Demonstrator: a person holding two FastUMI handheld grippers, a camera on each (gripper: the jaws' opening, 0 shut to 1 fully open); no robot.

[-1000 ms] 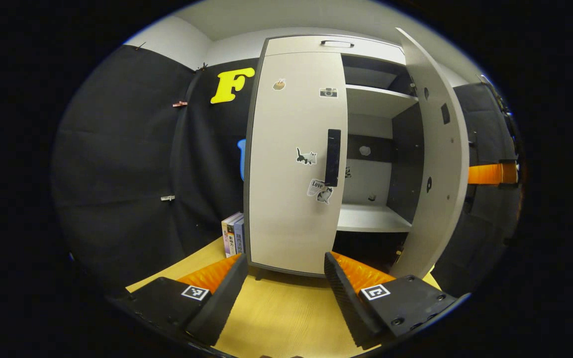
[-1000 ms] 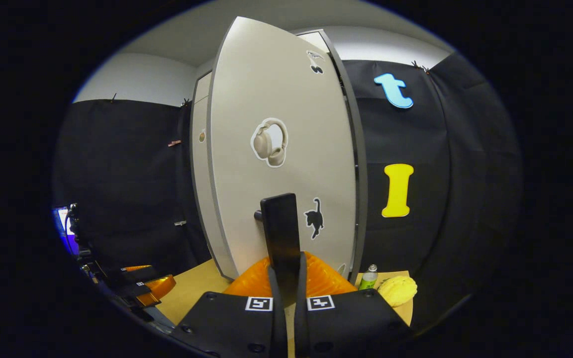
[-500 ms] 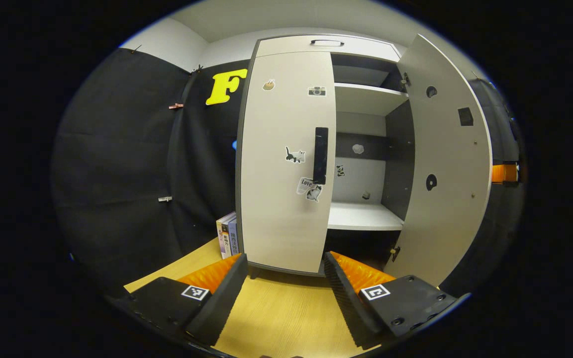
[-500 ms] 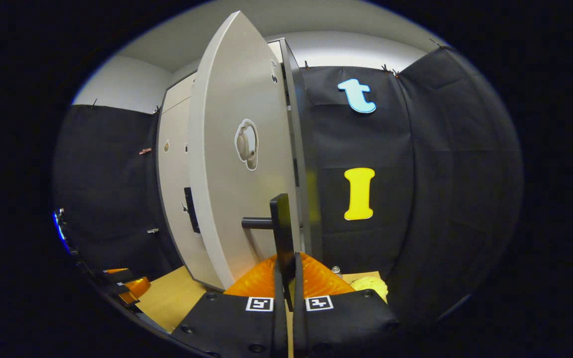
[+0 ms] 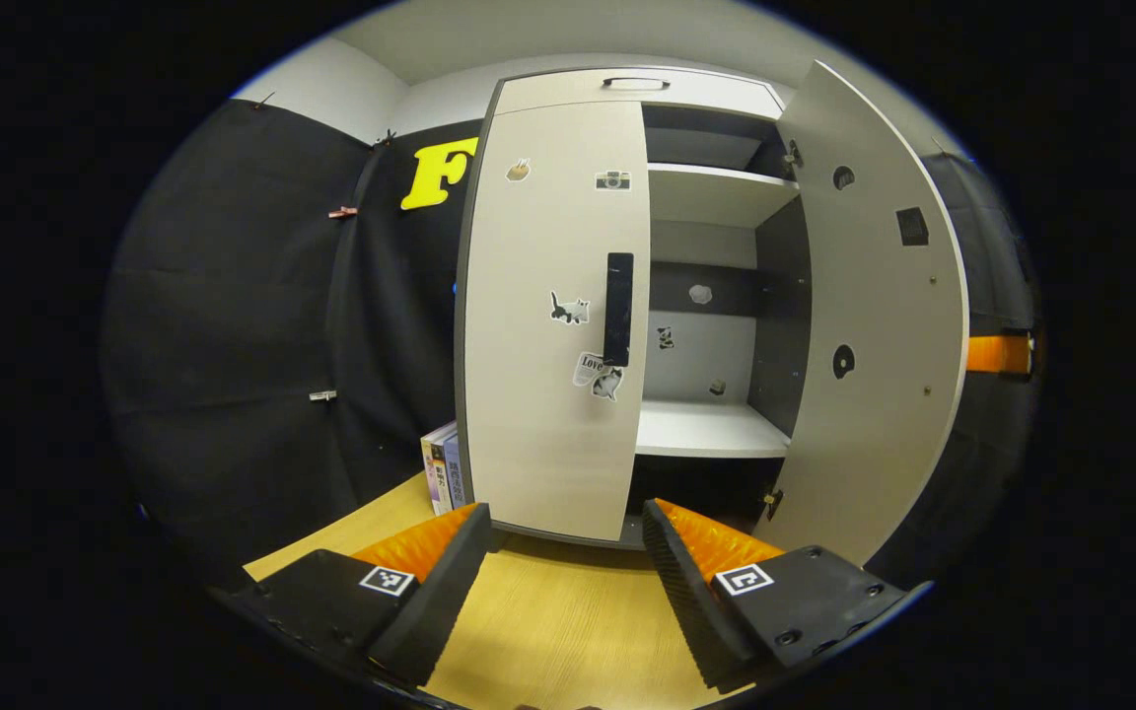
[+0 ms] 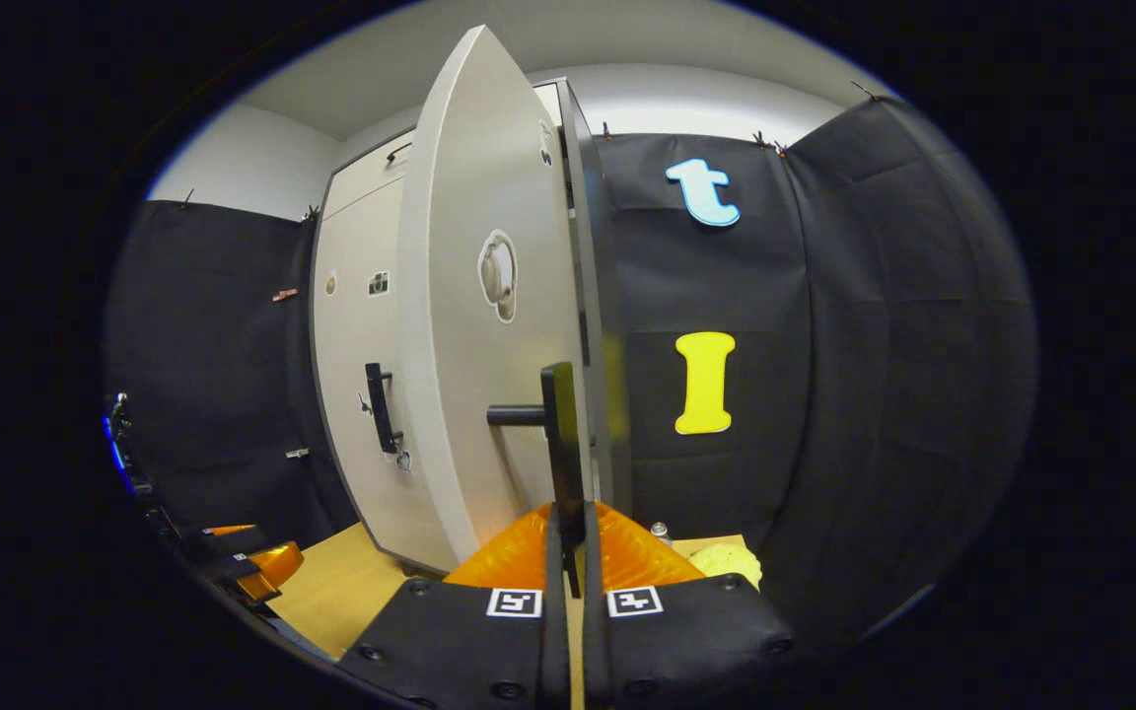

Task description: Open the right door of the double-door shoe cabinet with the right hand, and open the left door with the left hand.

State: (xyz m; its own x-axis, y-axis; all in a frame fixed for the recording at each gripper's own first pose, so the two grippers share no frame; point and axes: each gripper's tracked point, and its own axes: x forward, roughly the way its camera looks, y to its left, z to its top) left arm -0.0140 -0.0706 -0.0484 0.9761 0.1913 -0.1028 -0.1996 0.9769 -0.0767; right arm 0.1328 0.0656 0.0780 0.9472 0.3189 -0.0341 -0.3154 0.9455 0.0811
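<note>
While the right door (image 5: 874,325) of the shoe cabinet (image 5: 627,94) stands swung wide open, the left door (image 5: 548,316) remains closed against the cabinet front. In the left gripper view, the left gripper (image 5: 568,572) is held low over the wooden table (image 5: 558,631), its fingers spread wide apart with nothing between them, short of the closed door. The left door handle (image 5: 617,309) is a dark vertical bar near that door's inner edge, well above the gripper. Inside the open half, a white shelf (image 5: 706,434) is exposed. Books (image 5: 440,468) stand upright just beside the cabinet's left side.

In the right gripper view, the right gripper (image 6: 568,552) has its fingers drawn together onto the lower end of the right door handle (image 6: 560,434), a dark vertical bar standing off the door's outer face. A bottle cap (image 6: 660,531) and a yellow object (image 6: 726,562) sit on the table to the right of the cabinet
</note>
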